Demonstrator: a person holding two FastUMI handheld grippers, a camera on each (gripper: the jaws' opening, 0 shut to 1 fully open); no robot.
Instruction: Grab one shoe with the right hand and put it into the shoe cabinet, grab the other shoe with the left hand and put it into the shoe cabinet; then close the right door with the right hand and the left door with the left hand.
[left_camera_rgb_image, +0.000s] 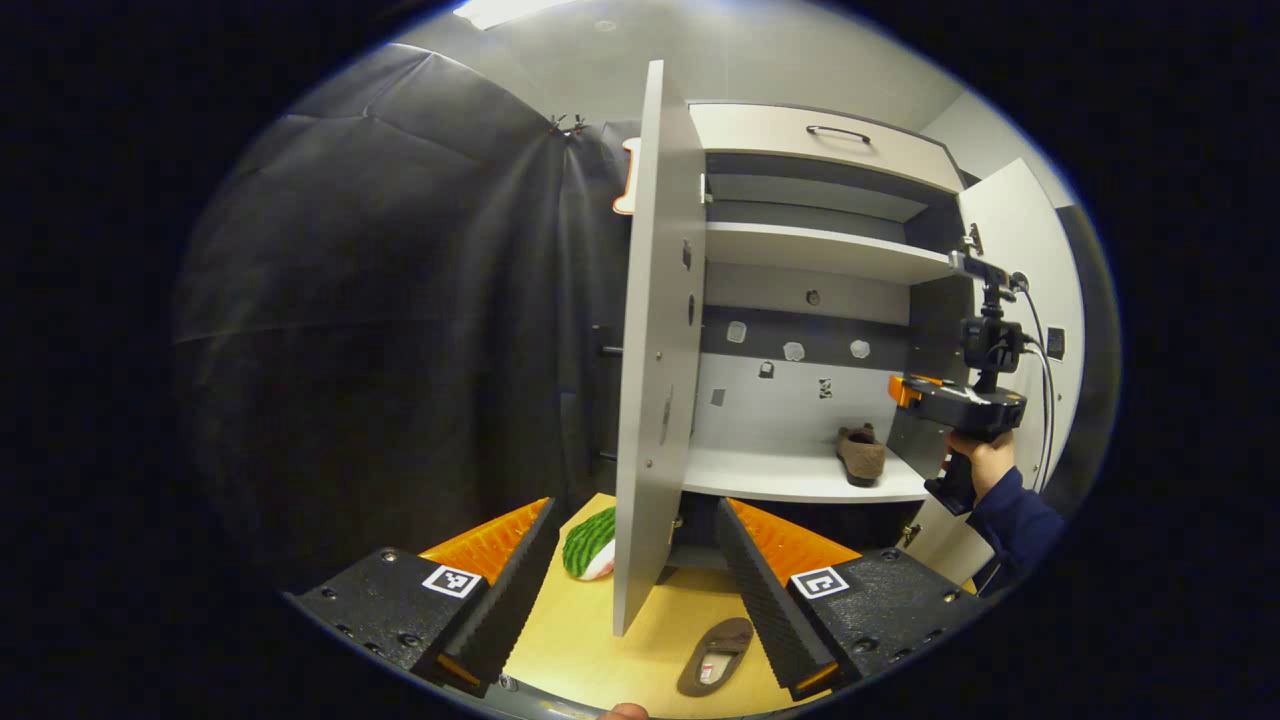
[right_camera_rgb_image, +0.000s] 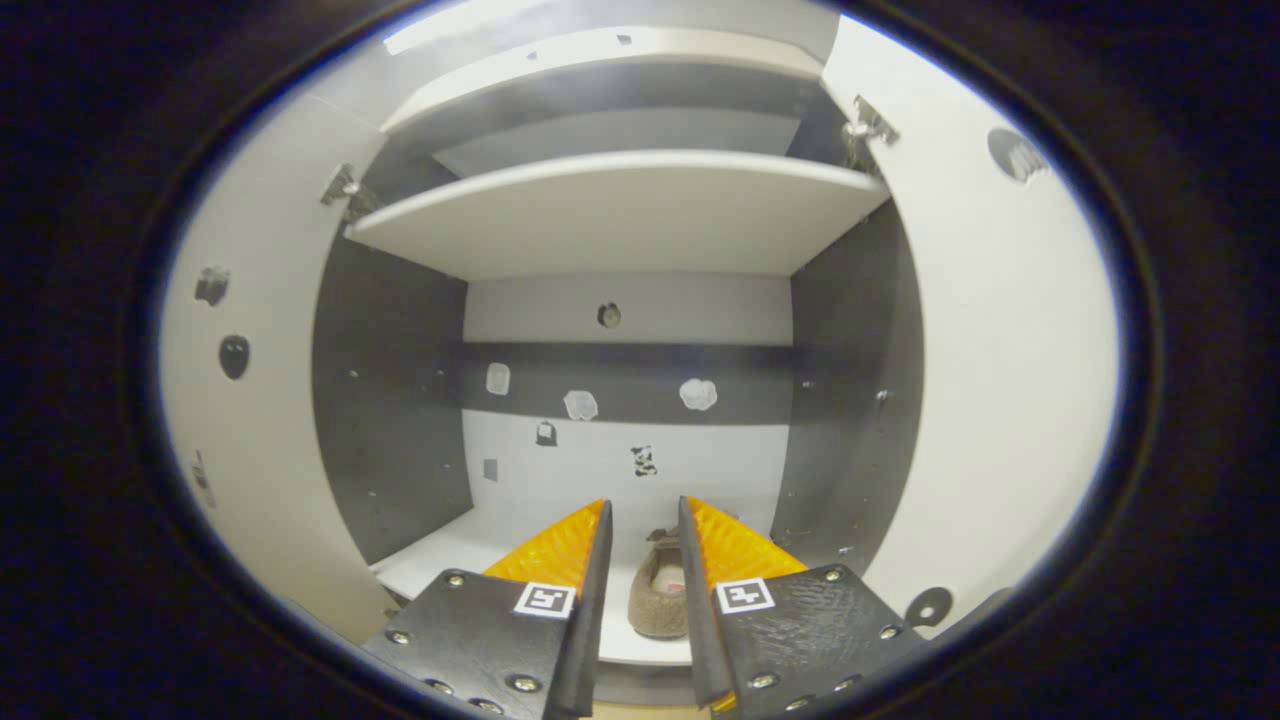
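Shoe (right_camera_rgb_image: 660, 598) on shelf (right_camera_rgb_image: 455, 560), toe pointing inward

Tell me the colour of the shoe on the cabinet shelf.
Brown; the shoe shows best in the left gripper view.

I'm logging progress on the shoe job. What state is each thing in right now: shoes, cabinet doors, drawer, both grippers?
Shoe in cabinet: lying on the lower shelf, released.
Shoe on floor: lying on the wooden floor, not yet grabbed.
Left door: open.
Right door: open.
Drawer: closed.
Left gripper: jaws wide open, empty.
Right gripper: jaws open, empty, in front of the shelved shoe.
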